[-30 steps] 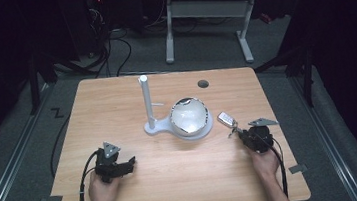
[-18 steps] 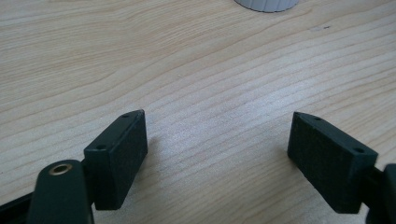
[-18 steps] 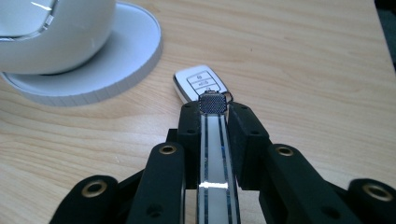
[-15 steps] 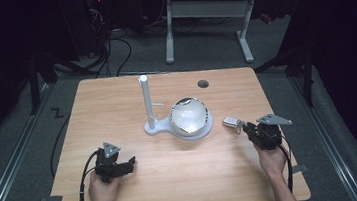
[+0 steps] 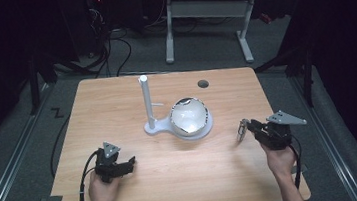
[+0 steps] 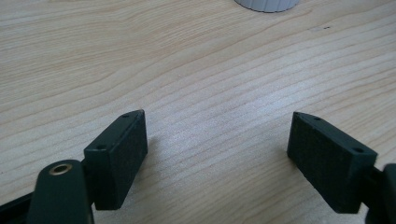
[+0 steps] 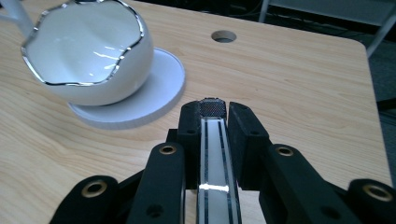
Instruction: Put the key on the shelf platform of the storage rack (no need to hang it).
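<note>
Gripping flat white strip [image 7: 213,154], right hand-held gripper [image 7: 213,122]; glossy wavy-rimmed bowl [image 7: 88,56] nearby.

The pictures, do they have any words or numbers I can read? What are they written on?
There are none to read.
The white bowl is plain, with a silver rim only.
The flat strip held in the right tongs has dark lines, no letters.
The left tongs and the wooden table carry no writing.

The table [image 5: 175,181] is light brown wood with wavy lines. The bowl [image 7: 88,56] is white with a shiny silver rim. The white strip [image 7: 214,158] has two dark stripes.
</note>
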The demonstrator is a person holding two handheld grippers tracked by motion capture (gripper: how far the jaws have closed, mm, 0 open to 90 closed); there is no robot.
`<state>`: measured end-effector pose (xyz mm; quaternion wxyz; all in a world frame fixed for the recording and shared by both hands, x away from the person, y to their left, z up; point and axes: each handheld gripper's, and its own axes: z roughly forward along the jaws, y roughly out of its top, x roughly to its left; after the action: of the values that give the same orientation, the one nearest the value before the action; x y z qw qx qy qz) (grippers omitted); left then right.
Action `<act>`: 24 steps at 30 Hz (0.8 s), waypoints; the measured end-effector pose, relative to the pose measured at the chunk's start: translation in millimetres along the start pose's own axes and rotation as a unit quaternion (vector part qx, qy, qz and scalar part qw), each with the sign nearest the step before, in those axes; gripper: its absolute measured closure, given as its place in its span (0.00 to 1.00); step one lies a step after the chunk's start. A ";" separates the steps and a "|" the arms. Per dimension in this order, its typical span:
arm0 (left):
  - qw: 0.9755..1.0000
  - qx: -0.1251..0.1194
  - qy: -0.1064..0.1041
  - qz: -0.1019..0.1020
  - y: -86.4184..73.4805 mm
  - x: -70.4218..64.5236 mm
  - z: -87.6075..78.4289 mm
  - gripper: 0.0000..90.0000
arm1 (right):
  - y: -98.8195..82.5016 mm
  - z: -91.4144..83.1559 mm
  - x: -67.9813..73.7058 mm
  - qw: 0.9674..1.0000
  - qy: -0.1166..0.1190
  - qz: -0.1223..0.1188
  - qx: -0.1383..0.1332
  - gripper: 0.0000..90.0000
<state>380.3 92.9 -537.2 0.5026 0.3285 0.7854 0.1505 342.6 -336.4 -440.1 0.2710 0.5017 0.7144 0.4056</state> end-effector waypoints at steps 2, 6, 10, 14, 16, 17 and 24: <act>1.000 0.000 0.000 0.000 0.0 0.0 0.0 0.23 | 1.0 -3.1 1.2 1.000 0.013 0.002 -0.005 0.85; 1.000 0.000 0.000 0.000 0.0 0.0 0.0 0.23 | 3.1 -9.3 8.0 0.999 0.029 -0.006 -0.011 0.85; 1.000 0.000 0.000 0.000 0.0 0.1 0.0 0.23 | 6.5 -11.9 16.2 0.999 0.045 -0.019 -0.014 0.85; 1.000 0.000 0.000 0.000 0.0 0.0 0.0 0.23 | 9.9 -11.4 24.7 0.998 0.062 -0.028 -0.011 0.85; 1.000 0.000 0.000 0.000 0.0 0.0 0.0 0.23 | 11.5 -10.7 28.7 0.997 0.072 -0.030 -0.011 0.85; 1.000 0.000 0.000 0.000 0.0 0.0 0.0 0.23 | 12.5 -10.3 30.5 0.996 0.078 -0.031 -0.011 0.85; 1.000 0.000 -0.001 0.001 0.0 0.2 0.0 0.23 | 24.3 -10.2 45.8 0.992 0.113 -0.044 -0.022 0.85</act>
<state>380.3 93.0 -537.3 0.5028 0.3297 0.7847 0.1508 330.5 -292.6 -413.2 0.2168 0.4145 0.7530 0.4627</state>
